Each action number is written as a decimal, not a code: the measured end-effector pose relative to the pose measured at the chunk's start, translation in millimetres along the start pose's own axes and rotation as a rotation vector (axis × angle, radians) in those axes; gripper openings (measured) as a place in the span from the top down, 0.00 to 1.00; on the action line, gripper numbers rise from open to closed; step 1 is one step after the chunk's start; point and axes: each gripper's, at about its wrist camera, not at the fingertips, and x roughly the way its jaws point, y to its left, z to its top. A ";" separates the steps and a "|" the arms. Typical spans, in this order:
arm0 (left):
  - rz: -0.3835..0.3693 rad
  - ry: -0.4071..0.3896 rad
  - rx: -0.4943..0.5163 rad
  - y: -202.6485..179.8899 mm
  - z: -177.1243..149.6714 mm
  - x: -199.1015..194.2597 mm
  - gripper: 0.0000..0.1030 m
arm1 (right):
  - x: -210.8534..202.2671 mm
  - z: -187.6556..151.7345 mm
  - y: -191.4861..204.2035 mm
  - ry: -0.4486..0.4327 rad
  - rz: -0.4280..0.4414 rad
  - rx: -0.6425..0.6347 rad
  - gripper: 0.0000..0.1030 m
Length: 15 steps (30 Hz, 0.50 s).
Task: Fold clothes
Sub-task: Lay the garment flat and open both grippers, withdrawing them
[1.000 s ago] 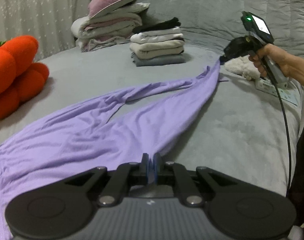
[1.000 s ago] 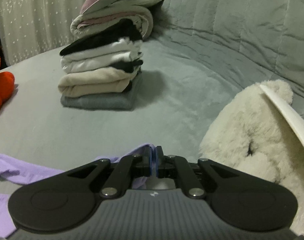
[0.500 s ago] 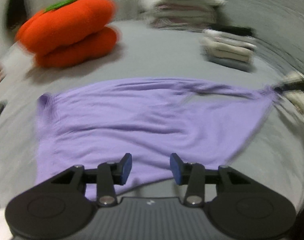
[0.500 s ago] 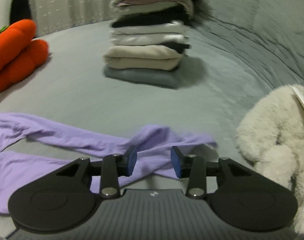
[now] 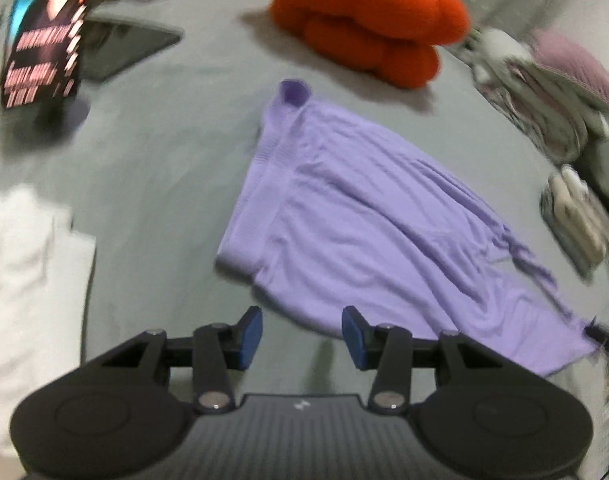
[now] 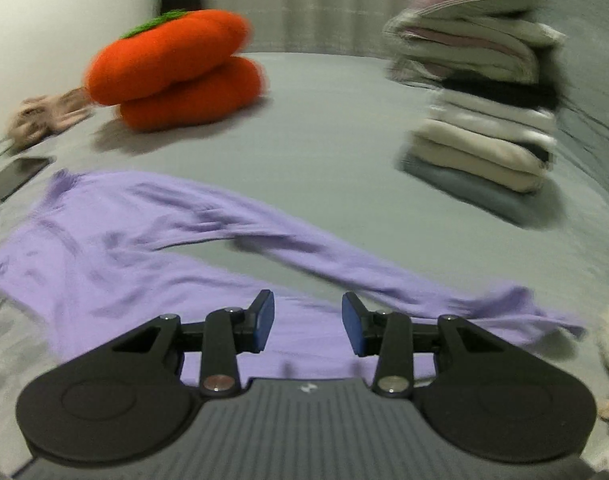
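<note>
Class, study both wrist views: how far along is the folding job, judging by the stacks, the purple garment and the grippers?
Done: a stack of folded clothes sits on the bed. In hand: nothing; the left gripper and right gripper are both open, over the purple garment. Left: it lies spread out and unfolded, so all its folds and stacking remain.

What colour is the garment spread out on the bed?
Light purple garment, plain with no pattern; clearest in the left wrist view.

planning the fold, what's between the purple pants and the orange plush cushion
Only bare grey bedspread separates the purple pants from the orange plush cushion; the right wrist view shows it.
</note>
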 end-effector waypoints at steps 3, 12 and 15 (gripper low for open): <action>-0.008 -0.050 -0.064 7.0 -5.9 0.7 0.58 | -2.0 -4.9 30.5 -0.006 0.106 -0.094 0.59; -0.015 -0.228 -0.234 23.5 -25.7 3.3 0.65 | -1.5 -46.5 112.4 -0.004 0.230 -0.369 0.59; -0.018 -0.287 -0.290 29.0 -32.3 4.2 0.68 | 5.2 -56.8 127.9 -0.031 0.200 -0.419 0.59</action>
